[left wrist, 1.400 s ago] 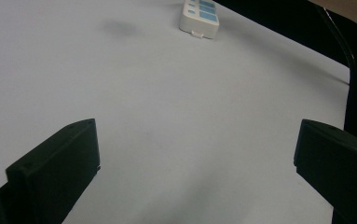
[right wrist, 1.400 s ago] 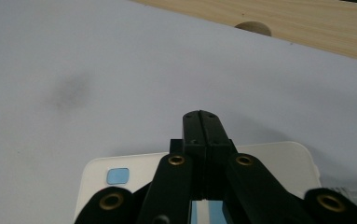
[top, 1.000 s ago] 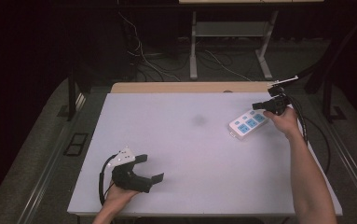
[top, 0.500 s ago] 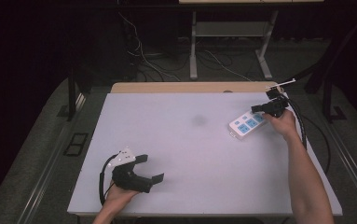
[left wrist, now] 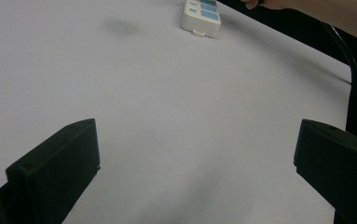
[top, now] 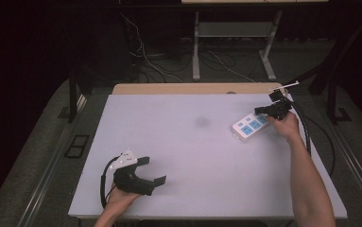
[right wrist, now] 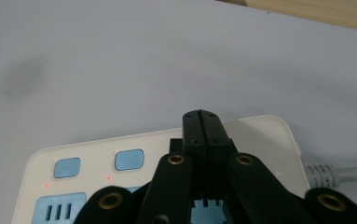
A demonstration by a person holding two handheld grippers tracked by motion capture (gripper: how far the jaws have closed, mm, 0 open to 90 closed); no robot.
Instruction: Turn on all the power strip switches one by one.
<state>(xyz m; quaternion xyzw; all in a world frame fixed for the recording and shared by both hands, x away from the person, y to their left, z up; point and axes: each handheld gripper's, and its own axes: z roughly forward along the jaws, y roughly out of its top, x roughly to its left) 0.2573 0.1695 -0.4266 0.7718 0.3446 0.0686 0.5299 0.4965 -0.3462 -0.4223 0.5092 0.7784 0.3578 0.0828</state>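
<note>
Fingers over power strip [right wrist: 157,163]
Since a second ago we barely moved: right gripper [right wrist: 202,122], closed empty, hovers above its switches; left gripper [top: 150,171] rests wide open.

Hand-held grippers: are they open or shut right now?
Left hand-held gripper: open, holding nothing.
Right hand-held gripper: shut, empty, tips over the power strip.
</note>
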